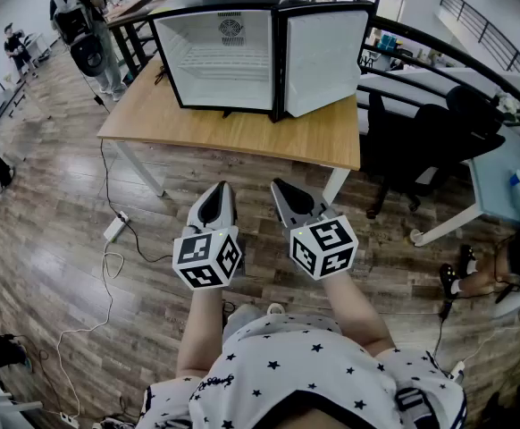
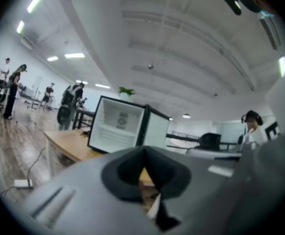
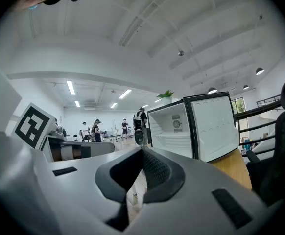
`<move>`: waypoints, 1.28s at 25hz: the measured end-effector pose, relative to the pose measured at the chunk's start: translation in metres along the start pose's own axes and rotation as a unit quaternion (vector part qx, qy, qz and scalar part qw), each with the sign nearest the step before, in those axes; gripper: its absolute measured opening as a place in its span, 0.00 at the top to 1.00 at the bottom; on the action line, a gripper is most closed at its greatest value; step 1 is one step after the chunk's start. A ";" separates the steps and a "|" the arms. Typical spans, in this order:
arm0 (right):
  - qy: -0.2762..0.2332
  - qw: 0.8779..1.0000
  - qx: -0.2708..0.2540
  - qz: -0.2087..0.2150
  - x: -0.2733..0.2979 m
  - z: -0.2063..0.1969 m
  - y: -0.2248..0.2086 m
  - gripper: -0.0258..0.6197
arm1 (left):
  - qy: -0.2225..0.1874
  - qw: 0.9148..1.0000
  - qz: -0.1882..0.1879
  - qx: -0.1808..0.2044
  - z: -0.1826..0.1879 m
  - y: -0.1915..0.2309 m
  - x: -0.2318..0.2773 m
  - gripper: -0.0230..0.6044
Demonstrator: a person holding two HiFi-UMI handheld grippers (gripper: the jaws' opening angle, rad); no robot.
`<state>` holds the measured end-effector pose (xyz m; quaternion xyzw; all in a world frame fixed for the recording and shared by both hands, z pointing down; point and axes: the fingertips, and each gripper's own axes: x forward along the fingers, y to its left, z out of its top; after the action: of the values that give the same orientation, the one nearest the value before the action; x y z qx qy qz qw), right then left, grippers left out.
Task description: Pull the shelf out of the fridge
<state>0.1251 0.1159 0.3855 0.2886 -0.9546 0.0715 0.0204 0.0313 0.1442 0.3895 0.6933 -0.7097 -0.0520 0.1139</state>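
Note:
A small black fridge [image 1: 242, 52] stands on a wooden table [image 1: 242, 132] with its door [image 1: 324, 56] swung open to the right. Inside, a white wire shelf [image 1: 227, 61] lies across the white cavity. Both grippers hang over the floor in front of the table, well short of the fridge. My left gripper [image 1: 217, 199] is shut and empty. My right gripper [image 1: 289, 195] is shut and empty too. The left gripper view shows the fridge [image 2: 123, 124] ahead, as does the right gripper view, fridge [image 3: 191, 129].
A black office chair [image 1: 412, 141] stands right of the table, beside another desk [image 1: 501, 177]. A power strip and cables [image 1: 113, 231] lie on the wooden floor at left. People [image 1: 86, 25] stand at the far left by more tables.

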 end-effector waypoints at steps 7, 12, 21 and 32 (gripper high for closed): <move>0.000 1.000 -0.004 0.008 0.005 0.002 0.001 0.93 | 0.005 1.000 0.000 0.002 0.000 -0.001 0.001 0.96; 0.002 1.000 -0.004 0.020 0.010 0.002 0.005 0.93 | 0.006 1.000 0.006 -0.002 -0.001 0.002 0.003 0.96; 0.004 1.000 0.006 0.028 0.023 0.002 0.000 0.93 | 0.010 1.000 0.015 -0.013 -0.004 0.009 0.012 0.96; 0.021 0.999 0.014 0.029 0.072 -0.004 -0.023 0.92 | 0.022 0.999 0.013 -0.023 -0.007 0.035 0.060 0.96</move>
<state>0.0783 0.0580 0.3981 0.2596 -0.9607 0.0917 0.0347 -0.0017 0.0867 0.4102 0.6822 -0.7145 -0.0516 0.1462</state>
